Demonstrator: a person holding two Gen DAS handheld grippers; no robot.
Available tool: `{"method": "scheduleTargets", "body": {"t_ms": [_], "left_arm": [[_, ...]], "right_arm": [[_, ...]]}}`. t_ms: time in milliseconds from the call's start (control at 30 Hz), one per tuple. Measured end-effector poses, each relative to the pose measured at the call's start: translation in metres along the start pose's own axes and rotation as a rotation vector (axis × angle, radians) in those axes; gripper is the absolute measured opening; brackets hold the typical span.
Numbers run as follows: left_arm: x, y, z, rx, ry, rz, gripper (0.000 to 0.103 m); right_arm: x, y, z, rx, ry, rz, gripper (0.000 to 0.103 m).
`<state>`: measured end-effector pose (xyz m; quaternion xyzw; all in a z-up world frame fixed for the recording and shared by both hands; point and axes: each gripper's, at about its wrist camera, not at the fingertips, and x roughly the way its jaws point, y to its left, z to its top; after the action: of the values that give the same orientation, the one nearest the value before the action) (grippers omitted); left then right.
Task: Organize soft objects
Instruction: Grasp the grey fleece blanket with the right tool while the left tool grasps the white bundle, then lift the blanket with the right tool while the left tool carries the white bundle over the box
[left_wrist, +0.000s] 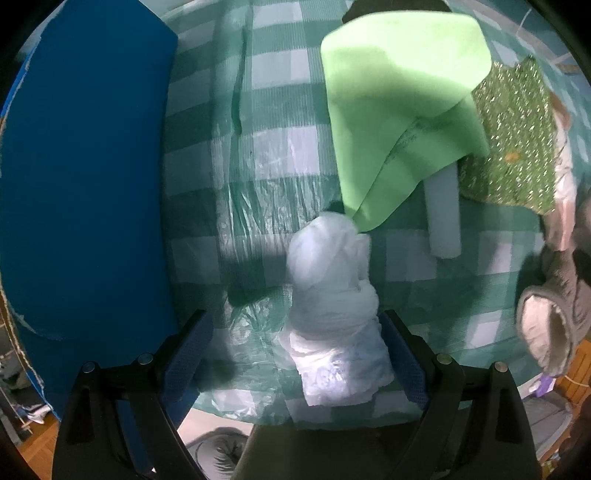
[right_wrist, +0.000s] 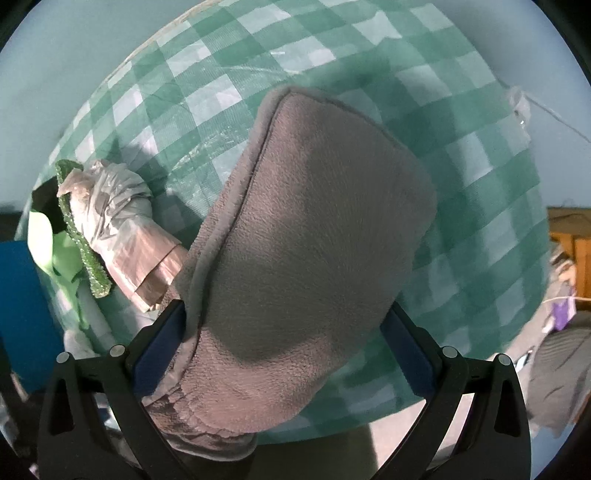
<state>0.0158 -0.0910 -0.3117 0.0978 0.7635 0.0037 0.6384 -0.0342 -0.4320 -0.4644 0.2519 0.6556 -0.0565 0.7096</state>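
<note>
A white knotted plastic bag (left_wrist: 332, 306) lies on the green checked tablecloth (left_wrist: 266, 140), between the spread fingers of my open left gripper (left_wrist: 295, 350); it touches only the right finger. A light green foam sheet (left_wrist: 399, 110) lies folded beyond it, over a pale roll (left_wrist: 443, 218). A glittery green sheet (left_wrist: 517, 140) lies to the right. A grey fleece mitt (right_wrist: 306, 240) sits between the fingers of my right gripper (right_wrist: 284, 332), which grips it; it also shows in the left wrist view (left_wrist: 554, 314). A pinkish rolled plastic bag (right_wrist: 122, 229) lies left of it.
A large blue foam board (left_wrist: 81, 184) stands along the left side of the table. The glittery green sheet (right_wrist: 81, 236) and the green foam (right_wrist: 55, 251) show at the left in the right wrist view. The table's front edge (right_wrist: 369, 417) is close below both grippers.
</note>
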Motion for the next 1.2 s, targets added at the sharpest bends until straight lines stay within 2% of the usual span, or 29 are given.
{"method": "scheduleTargets", "body": {"t_ms": [33, 133, 200, 233, 367, 400, 600, 967, 1200], "left_arm": [[0.003, 0.0, -0.001, 0.003, 0.0, 0.0, 0.092], [0.013, -0.002, -0.009, 0.006, -0.001, 0.003, 0.088], [0.018, -0.001, -0.014, 0.005, 0.0, 0.002, 0.072], [0.019, 0.001, -0.017, 0.005, 0.005, -0.003, 0.07], [0.023, 0.002, -0.023, -0.002, -0.002, -0.035, 0.045], [0.024, 0.001, -0.024, 0.002, 0.001, -0.037, 0.044], [0.02, -0.004, -0.037, 0.044, -0.036, -0.033, 0.042], [-0.014, -0.012, -0.057, 0.139, -0.155, -0.047, 0.042], [-0.038, -0.004, -0.071, 0.151, -0.204, -0.051, 0.042]], "right_arm": [[0.0, -0.002, 0.001, 0.003, -0.001, 0.014, 0.097], [-0.003, -0.004, 0.002, -0.004, -0.014, 0.069, 0.079], [-0.007, -0.001, 0.002, -0.021, -0.023, 0.08, 0.065], [-0.01, 0.001, 0.003, -0.032, -0.026, 0.084, 0.061], [-0.022, 0.011, 0.004, -0.077, -0.03, 0.092, 0.041], [-0.026, 0.014, 0.004, -0.095, -0.031, 0.094, 0.039], [-0.05, 0.017, -0.01, -0.201, -0.061, 0.084, 0.031], [-0.079, 0.026, -0.025, -0.329, -0.094, 0.069, 0.031], [-0.094, 0.032, -0.031, -0.415, -0.116, 0.04, 0.031]]}}
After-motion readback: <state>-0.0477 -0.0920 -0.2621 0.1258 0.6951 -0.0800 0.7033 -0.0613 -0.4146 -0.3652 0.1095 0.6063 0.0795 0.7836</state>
